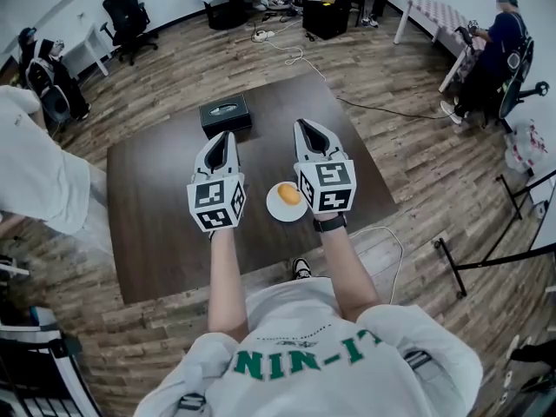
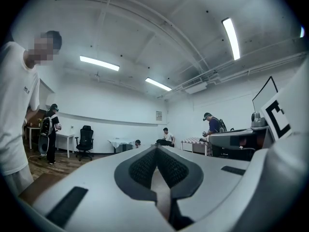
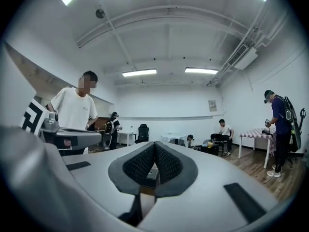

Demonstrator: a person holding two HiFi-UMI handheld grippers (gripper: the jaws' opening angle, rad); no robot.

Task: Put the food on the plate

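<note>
A white plate [image 1: 276,210] sits near the front edge of the dark table [image 1: 156,198], with a round orange-yellow piece of food [image 1: 289,193] lying on it. My right gripper [image 1: 305,126] hovers just right of the plate, pointing away from me and level. It is shut with nothing between its pads [image 3: 166,163]. My left gripper [image 1: 224,136] is held left of the plate, level as well and also shut and empty, its pads [image 2: 142,166] meeting at the tips. Neither gripper view shows the plate or the food.
A black tissue box [image 1: 225,114] stands at the table's far side, ahead of the left gripper. A person in white [image 1: 35,172] stands at the table's left edge. Cables [image 1: 382,233] run over the floor on the right. Chairs and other people are farther off.
</note>
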